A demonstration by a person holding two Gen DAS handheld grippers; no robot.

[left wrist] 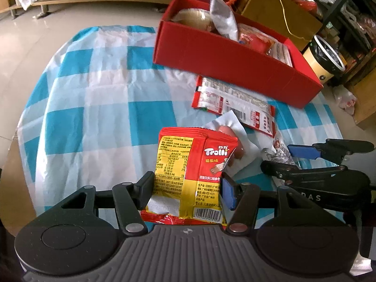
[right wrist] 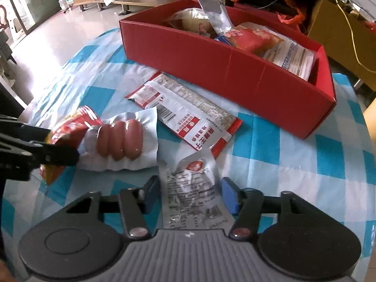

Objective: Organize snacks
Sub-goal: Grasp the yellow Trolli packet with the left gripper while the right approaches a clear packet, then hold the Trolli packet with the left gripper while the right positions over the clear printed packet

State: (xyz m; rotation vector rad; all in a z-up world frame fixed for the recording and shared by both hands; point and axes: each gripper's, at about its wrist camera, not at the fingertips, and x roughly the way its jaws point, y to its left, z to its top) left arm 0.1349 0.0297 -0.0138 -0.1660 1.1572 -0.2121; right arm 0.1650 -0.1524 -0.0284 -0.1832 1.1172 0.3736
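Our left claw point(left wrist: 186, 183) grips the red-and-yellow Trolli gummy packet point(left wrist: 192, 171) above the checked surface point(left wrist: 94, 108); our right claw point(right wrist: 188, 197) straddles, unclenched, a silvery crinkled packet point(right wrist: 192, 192). Next, we judge: carry to the far red cardboard box point(left wrist: 235, 70).

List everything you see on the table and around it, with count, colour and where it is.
Trolli gummy bag: one, red and yellow, between the left tongs' fingers.
Silver snack packet: one, silver-white, between the right tongs' fingers.
Sausage pack: one, white with pink sausages, on the cloth.
Flat red packet: one, red and white, before the box.
Red box: one, holding several snack bags, far side.
Checked cloth: one, blue and white, covers the table.
Bin: one, cream with a dark liner, on the floor.
Left tongs: black, blue pads, gripping.
Right tongs: black, blue pads, around the packet.
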